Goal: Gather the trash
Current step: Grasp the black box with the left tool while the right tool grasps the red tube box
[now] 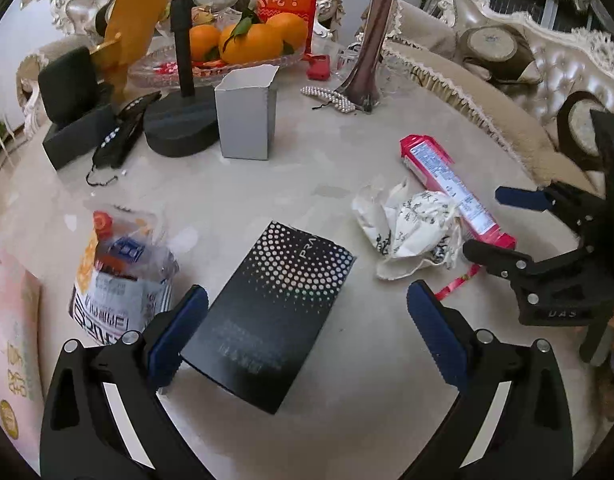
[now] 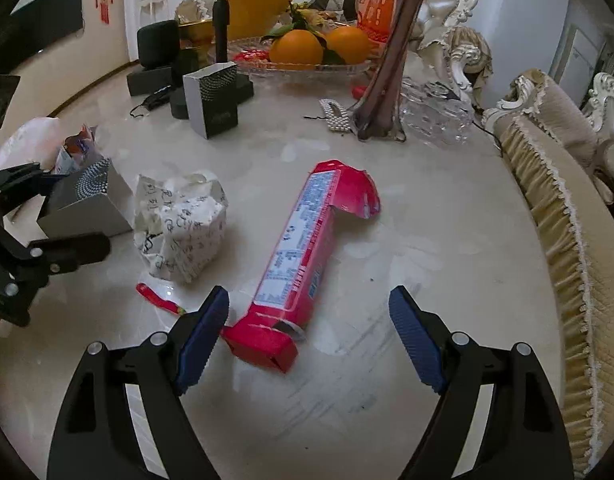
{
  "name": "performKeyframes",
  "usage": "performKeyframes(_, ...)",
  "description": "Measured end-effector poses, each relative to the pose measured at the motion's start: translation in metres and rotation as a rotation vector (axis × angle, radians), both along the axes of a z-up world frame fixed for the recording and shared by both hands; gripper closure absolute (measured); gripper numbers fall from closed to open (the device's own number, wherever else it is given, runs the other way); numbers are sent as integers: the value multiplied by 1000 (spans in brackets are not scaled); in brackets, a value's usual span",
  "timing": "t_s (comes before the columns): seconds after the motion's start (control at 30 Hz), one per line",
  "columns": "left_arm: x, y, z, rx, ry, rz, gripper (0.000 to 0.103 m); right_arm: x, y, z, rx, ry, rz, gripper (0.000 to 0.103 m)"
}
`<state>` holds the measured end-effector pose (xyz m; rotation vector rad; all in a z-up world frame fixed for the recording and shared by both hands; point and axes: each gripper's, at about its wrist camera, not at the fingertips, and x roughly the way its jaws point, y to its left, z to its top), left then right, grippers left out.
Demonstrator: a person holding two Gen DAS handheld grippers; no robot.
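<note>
Trash lies scattered over the pale marble table [image 1: 347, 380]. Left gripper [image 1: 307, 332] hangs low with its blue-padded jaws spread wide; the black dotted box [image 1: 271, 316] lies flat between them, its near-left edge just beside the left pad, though contact cannot be confirmed. To the left of that box sits a clear plastic bag [image 1: 123, 276] with printed wrappers inside. To the right lie the crumpled paper [image 1: 411, 232] with ink writing and, touching its far side, the long pink carton [image 1: 451, 188]. A small red wrapper strip [image 1: 459, 282] rests near the paper.

Right gripper [image 2: 309, 338] also stands apart, its jaws on either side of the near end of the pink carton [image 2: 303, 256], clamped on nothing. That carton's far flap is torn open. The crumpled paper [image 2: 183, 228] sits just left of it, and the red wrapper strip [image 2: 159, 298] lies near the left pad.

Farther back stand a grey open box [image 1: 247, 116], a glass fruit dish [image 1: 211, 70] with oranges [image 1: 251, 42], and a dark purple vase [image 2: 391, 68].
</note>
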<state>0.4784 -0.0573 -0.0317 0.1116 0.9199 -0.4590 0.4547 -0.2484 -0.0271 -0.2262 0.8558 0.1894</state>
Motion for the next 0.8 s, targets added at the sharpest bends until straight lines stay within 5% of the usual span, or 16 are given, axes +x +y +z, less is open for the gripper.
performKeyframes(0.2,-2,-2,-6,-1,17,17,9,10,17,-4,-68,-25,13,25)
performKeyframes(0.37,-5,0,-5,65,-10,54,43,20,11,-3,31,27,-11,66)
performKeyframes(0.47,-5,11,-2,48,2,98,61,17,4,-3,84,43,-41,78)
performKeyframes(0.8,-48,20,4,7,-15,187,62,-46,11,24,82,-26,-26,81)
